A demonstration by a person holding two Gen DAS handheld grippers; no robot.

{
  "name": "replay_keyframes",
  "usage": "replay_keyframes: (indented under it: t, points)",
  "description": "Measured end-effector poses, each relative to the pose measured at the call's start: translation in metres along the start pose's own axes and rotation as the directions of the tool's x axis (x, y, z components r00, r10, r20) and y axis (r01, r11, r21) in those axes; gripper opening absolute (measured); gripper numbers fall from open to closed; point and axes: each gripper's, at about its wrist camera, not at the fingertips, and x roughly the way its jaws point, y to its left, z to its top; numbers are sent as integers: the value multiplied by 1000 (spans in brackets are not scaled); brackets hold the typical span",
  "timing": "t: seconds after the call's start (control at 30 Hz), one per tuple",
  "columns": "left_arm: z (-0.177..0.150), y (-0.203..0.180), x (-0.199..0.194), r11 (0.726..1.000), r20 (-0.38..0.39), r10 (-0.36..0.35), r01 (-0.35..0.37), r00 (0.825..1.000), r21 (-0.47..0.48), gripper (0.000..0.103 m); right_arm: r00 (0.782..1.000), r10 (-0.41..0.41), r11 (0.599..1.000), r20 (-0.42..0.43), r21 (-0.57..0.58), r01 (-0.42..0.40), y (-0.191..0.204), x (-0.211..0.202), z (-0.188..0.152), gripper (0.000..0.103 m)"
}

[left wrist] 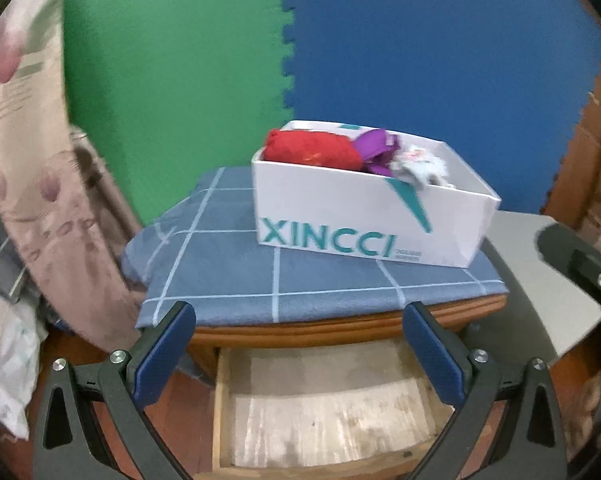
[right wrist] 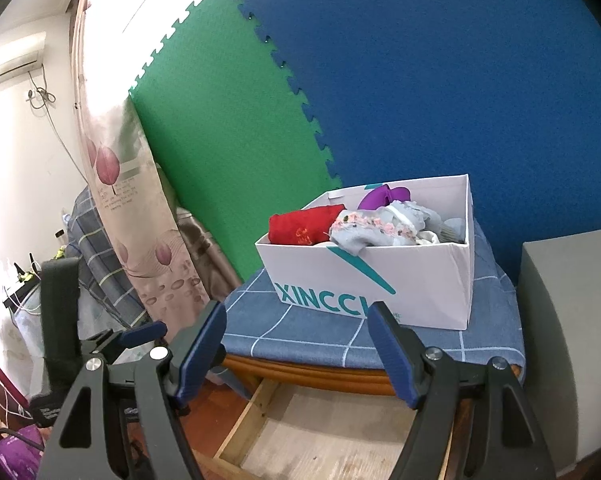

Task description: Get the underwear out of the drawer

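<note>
Backdrop: a wall of interlocking foam mats, green beside blue, stood behind a small wooden cabinet [left wrist: 340, 330] topped with a blue checked cloth [left wrist: 228, 264]. A white box [left wrist: 364, 216] printed with teal letters sat on the cloth, toward the cabinet's right rear.

Progress: the drawer [left wrist: 324, 408] below the cabinet top was pulled out toward the cameras, and the part of its pale floor in view was bare; no garment showed in it. The underwear [right wrist: 364, 222] lay heaped in the white box above the drawer: a red folded piece [right wrist: 304, 230] at the box's left end, a purple one [right wrist: 382, 196] behind, and a grey floral one [right wrist: 380, 226] spilling over the front wall. Judged from this, removal looked complete or nearly so, although the drawer's near end was hidden.

Orientation: the heap ran along the box's long axis, left to right across the cabinet top; the individual pieces were crumpled and pointed no clear way.

Grippers: the left gripper [left wrist: 300, 360] and the right gripper [right wrist: 296, 354] both hovered in front of the cabinet above the open drawer, jaws wide apart, nothing between them.
</note>
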Motion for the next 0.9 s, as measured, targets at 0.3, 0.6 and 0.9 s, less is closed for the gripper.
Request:
replay_keyframes:
  t: [0.3,0.6,0.9]
  points:
    - [-3,-2,8,999,-34,48,-47,998,19,103,1000,2,1000,-10,-3,-2,-1,-1,0,75]
    - [-5,-5,11,999,-51,34,-33,998,30,103,1000,7,1000,-7,-2,-7,-1,-2,0,75]
    - [-5,-6,11,999,-55,21,-20,998,33,103,1000,0,1000,-1,-10,0,-1,-3,0,75]
